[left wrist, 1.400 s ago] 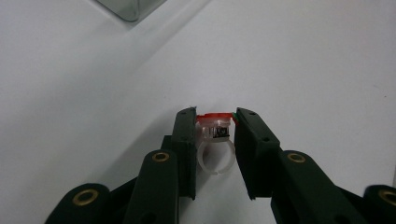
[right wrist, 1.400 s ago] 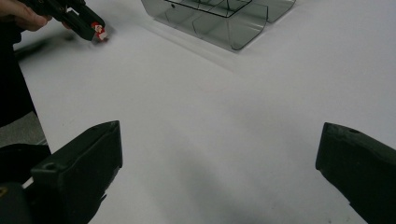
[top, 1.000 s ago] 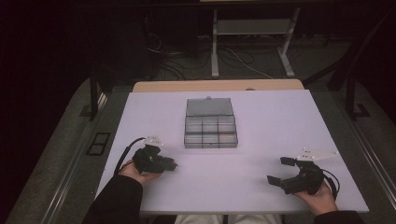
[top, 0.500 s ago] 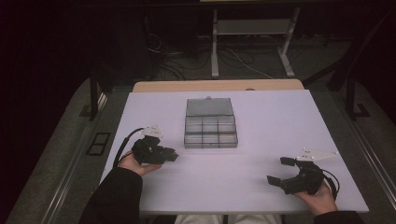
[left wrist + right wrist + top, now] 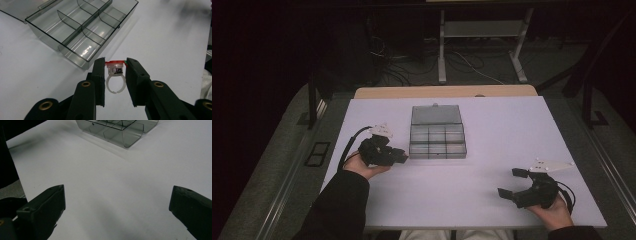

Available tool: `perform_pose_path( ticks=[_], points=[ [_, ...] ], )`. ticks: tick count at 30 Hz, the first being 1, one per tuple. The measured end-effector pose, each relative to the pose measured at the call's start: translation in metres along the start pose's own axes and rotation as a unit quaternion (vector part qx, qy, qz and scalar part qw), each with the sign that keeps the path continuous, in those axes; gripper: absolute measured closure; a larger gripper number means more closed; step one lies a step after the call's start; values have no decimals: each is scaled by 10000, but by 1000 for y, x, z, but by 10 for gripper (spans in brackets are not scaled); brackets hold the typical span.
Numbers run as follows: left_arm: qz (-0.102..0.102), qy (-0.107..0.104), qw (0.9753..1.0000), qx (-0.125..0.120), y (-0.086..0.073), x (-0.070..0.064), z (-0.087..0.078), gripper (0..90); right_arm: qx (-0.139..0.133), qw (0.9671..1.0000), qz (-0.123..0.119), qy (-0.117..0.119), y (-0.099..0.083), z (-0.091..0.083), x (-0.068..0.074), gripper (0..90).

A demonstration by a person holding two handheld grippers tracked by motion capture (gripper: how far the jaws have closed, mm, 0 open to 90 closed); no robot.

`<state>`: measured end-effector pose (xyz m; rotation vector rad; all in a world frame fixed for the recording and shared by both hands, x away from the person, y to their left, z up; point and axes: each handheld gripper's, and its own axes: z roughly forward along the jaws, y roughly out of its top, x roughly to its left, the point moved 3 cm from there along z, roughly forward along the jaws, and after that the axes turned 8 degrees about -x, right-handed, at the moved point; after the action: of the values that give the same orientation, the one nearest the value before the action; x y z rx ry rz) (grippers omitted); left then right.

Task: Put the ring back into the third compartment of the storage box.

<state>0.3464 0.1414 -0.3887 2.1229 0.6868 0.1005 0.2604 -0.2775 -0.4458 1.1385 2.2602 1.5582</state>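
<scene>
My left gripper [image 5: 115,67] is shut on a small white ring with a red top [image 5: 114,72], held just above the white table. In the high view the left gripper [image 5: 399,156] sits close to the left front corner of a clear grey compartment box [image 5: 437,141], whose lid lies open behind it. The box [image 5: 82,30] has several empty compartments, with its near corner right ahead of the ring. My right gripper [image 5: 511,185] rests at the table's front right with its jaws wide apart and nothing between them. The box's corner [image 5: 117,130] shows far ahead of it.
The white table top [image 5: 492,130] ends at a wooden strip at the back. Table legs and cables lie on the dark floor beyond. A person's sleeve [image 5: 337,205] comes in at the bottom left.
My left gripper has moved forward and to the right, closer to the box. The right gripper has stayed in place.
</scene>
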Motion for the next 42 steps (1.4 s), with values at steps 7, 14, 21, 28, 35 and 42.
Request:
perform_pose_path(
  ticks=[7,14,21,28,35,42],
  points=[
    [37,4,10000,-35,7,3,4,682,4,10000,-17,4,0,0,0,4],
    [89,-16,10000,15,14,2,10,682,-15,10000,-40,12,0,0,0,4],
    [171,-51,9998,39,22,1,15,682,-13,10000,-47,13,0,0,0,4],
    [281,-79,9996,55,33,0,20,681,-17,10000,-48,19,0,0,0,4],
    [351,-79,9993,64,44,1,24,681,-21,10000,-41,24,0,0,0,4],
    [447,-74,9989,73,53,1,27,680,-19,10000,-41,22,0,0,0,4]
  ],
)
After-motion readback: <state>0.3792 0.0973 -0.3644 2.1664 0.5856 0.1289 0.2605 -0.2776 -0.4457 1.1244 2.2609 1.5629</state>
